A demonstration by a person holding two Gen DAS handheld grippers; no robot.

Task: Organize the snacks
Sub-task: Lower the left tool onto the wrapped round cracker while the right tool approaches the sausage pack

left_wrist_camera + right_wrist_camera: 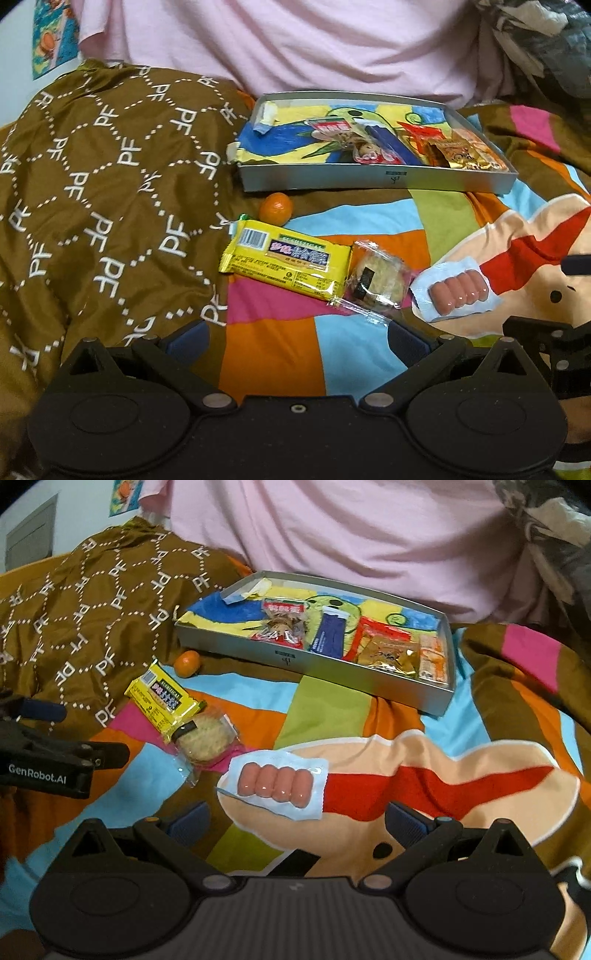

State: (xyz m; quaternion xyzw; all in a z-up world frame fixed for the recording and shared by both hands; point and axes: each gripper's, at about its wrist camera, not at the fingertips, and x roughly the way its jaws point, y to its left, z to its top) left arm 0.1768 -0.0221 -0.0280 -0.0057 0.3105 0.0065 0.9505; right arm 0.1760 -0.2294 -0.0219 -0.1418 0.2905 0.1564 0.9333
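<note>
Open bedspread is lying between the sausage pack point(280, 784) and the tray point(424, 696) wall. The right gripper point(295, 821) (jaws spread wide, empty) is hovering just short of the pack; the left gripper point(297, 338) is gaping empty too.

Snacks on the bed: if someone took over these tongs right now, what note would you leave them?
Left tongs: open, empty, hovering before the loose snacks.
Right tongs: open, empty, just short of the sausage pack.
Done: several packets already lie in the grey tray.
Left on the bedspread: yellow wafer bar, its end overlapping the wrapped round cracker, the sausage pack, and a small orange just in front of the tray.
Likely next: right takes the sausages, left the yellow bar.
</note>
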